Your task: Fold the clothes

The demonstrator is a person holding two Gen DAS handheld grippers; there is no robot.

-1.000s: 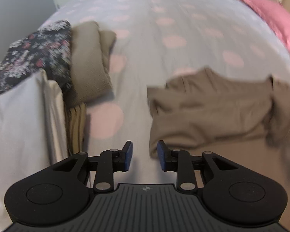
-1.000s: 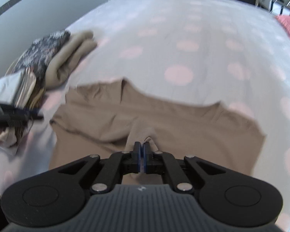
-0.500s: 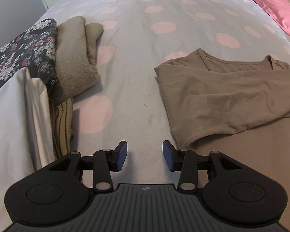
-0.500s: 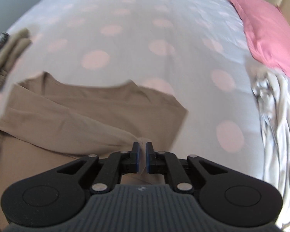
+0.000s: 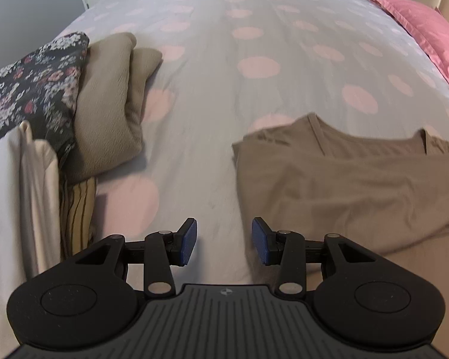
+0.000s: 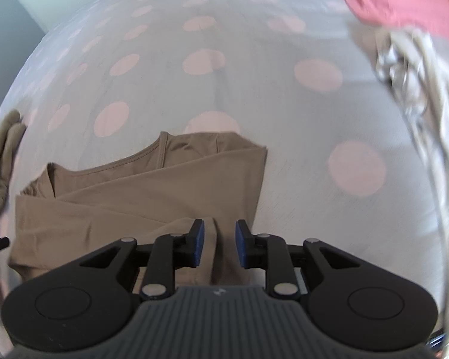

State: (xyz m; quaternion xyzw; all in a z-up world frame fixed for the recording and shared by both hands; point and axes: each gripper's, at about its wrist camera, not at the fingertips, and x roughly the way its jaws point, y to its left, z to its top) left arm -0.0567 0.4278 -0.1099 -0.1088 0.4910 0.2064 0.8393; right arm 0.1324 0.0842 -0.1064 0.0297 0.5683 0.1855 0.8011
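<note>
Tan top — the garment being folded — lies flat on the polka-dot bedspread, neckline toward the far side of the bed, one side already laid over the body in a diagonal fold. Its long axis appears to run from the neckline back toward the person; the lower part passes under both tools and out of view, so where the hem ends cannot be told.

Right gripper: directly over the top's right-hand portion, pointing steeply down. Jaws are opening; a raised ridge of tan cloth stands between the blue pads, w/ daylight on either side — the pads do not appear to press it, so the cloth reads as let go. The top's right edge lies just beside this gripper, on its right.

Left gripper: jaws parted, nothing between them but bare bedspread. The top's left edge lies just to its right, close to the right-hand pad; the garment is thus on the inner side of this tool, not ahead of it.

Judgement: the right hand is the nearer, already above the fabric; the left needs only a short sideways move to reach the near edge.

Surroundings: stack of folded clothes at the left, well apart from the top — incl. a floral piece and white cloth. Pink pillow far right; crumpled pale garment to the right, apart from the top.
</note>
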